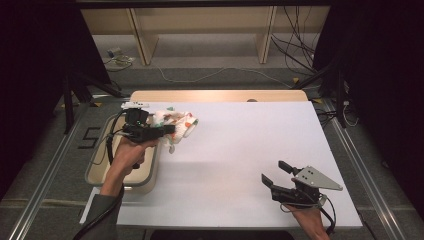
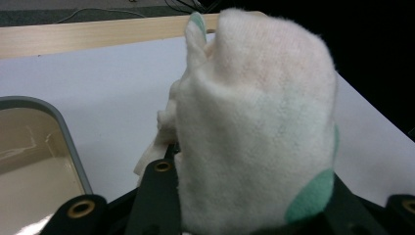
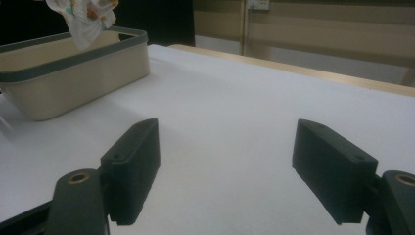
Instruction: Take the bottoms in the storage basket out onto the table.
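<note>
Two grippers: left gripper (image 1: 172,129) pinching white patterned cloth (image 1: 177,125) beside beige tub (image 1: 100,167), right gripper (image 1: 276,172) jaws spread

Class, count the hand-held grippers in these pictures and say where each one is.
2. The left hand-held gripper is at the table's left above the bin's rim, clamping a sock. The right hand-held gripper is near the table's front right, open.

Black hand-held gripper (image 1: 278,173) with grey triangular plate; grey sleeve (image 1: 100,215).
</note>
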Action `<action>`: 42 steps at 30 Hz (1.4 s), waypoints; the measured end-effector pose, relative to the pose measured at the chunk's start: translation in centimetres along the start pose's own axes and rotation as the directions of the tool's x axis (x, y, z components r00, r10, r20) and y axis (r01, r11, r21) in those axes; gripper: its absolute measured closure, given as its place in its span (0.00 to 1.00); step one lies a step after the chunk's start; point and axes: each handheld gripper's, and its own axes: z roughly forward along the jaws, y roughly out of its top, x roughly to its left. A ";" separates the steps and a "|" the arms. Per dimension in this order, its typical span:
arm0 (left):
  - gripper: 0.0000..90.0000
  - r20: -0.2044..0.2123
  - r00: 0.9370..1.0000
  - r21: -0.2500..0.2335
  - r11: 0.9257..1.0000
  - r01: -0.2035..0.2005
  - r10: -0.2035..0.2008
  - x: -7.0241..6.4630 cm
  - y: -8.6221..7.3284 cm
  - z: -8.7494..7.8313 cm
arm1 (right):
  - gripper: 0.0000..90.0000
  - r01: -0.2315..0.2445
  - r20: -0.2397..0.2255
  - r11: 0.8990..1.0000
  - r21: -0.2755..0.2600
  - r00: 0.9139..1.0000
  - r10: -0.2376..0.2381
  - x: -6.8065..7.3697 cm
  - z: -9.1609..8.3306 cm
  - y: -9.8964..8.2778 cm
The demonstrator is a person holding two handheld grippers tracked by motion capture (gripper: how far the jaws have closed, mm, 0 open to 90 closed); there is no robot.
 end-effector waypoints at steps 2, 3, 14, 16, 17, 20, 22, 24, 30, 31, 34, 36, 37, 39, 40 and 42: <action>0.74 0.001 1.000 0.001 1.000 -0.003 0.003 -0.1 0.0 0.2 | 0.30 0.002 0.002 1.000 -0.004 1.000 -0.002 0.0 0.0 0.0; 0.74 0.002 1.000 0.001 1.000 0.000 0.000 -0.2 0.0 0.3 | 0.30 0.000 0.003 1.000 -0.003 1.000 0.000 -0.1 0.0 0.0; 0.74 0.007 1.000 0.019 1.000 -0.021 0.021 -1.2 -0.1 1.5 | 0.30 -0.005 0.007 1.000 0.003 1.000 0.005 0.0 0.1 -0.1; 0.74 0.005 1.000 0.027 0.999 -0.030 0.030 -1.4 0.0 1.8 | 0.30 -0.009 0.008 1.000 0.003 1.000 0.009 -0.1 0.0 -0.1; 0.74 0.006 0.999 0.033 0.999 -0.036 0.036 -1.5 0.0 2.0 | 0.30 -0.012 0.008 1.000 0.002 1.000 0.012 -0.1 0.0 -0.1; 0.74 0.002 0.999 0.047 0.998 -0.045 0.045 -1.7 0.0 2.5 | 0.30 -0.013 0.010 1.000 0.004 1.000 0.013 -0.2 0.0 -0.1; 0.74 0.002 0.999 0.053 0.997 -0.047 0.047 -1.8 0.0 2.8 | 0.30 -0.012 0.010 1.000 0.002 1.000 0.012 -0.2 0.0 -0.1; 0.74 0.002 0.998 0.064 0.996 -0.056 0.056 -2.0 0.0 3.1 | 0.30 -0.013 0.010 1.000 0.003 1.000 0.013 -0.2 0.0 -0.1; 0.74 0.005 0.998 0.084 0.994 -0.068 0.068 -2.6 -0.2 4.3 | 0.30 -0.012 0.009 1.000 0.004 1.000 0.012 -0.1 0.1 -0.2; 0.74 0.008 0.997 0.087 0.993 -0.075 0.075 -2.7 -0.2 4.5 | 0.30 -0.013 0.009 1.000 0.004 1.000 0.012 -0.1 0.1 -0.2; 0.74 0.008 0.997 0.095 0.992 -0.080 0.079 -3.0 -0.1 5.1 | 0.30 -0.015 0.010 1.000 0.004 1.000 0.015 -0.2 0.0 -0.2; 0.74 0.012 0.996 0.102 0.991 -0.088 0.087 -3.3 -0.1 5.5 | 0.30 -0.014 0.010 1.000 0.003 1.000 0.014 -0.2 0.0 -0.2; 0.74 0.013 0.996 0.105 0.990 -0.089 0.088 -3.4 -0.1 5.7 | 0.30 -0.014 0.010 1.000 0.004 1.000 0.014 -0.2 0.0 -0.2; 0.74 0.015 0.995 0.113 0.989 -0.098 0.097 -3.6 -0.1 6.2 | 0.30 -0.015 0.010 1.000 0.005 1.000 0.014 -0.2 0.1 -0.2; 0.74 0.015 0.995 0.114 0.989 -0.098 0.097 -3.8 -0.1 6.5 | 0.30 -0.014 0.011 1.000 0.006 1.000 0.014 -0.2 0.1 -0.2; 0.74 0.020 0.995 0.120 0.988 -0.100 0.098 -4.0 -0.1 6.9 | 0.30 -0.013 0.009 1.000 0.005 1.000 0.013 -0.2 0.1 -0.2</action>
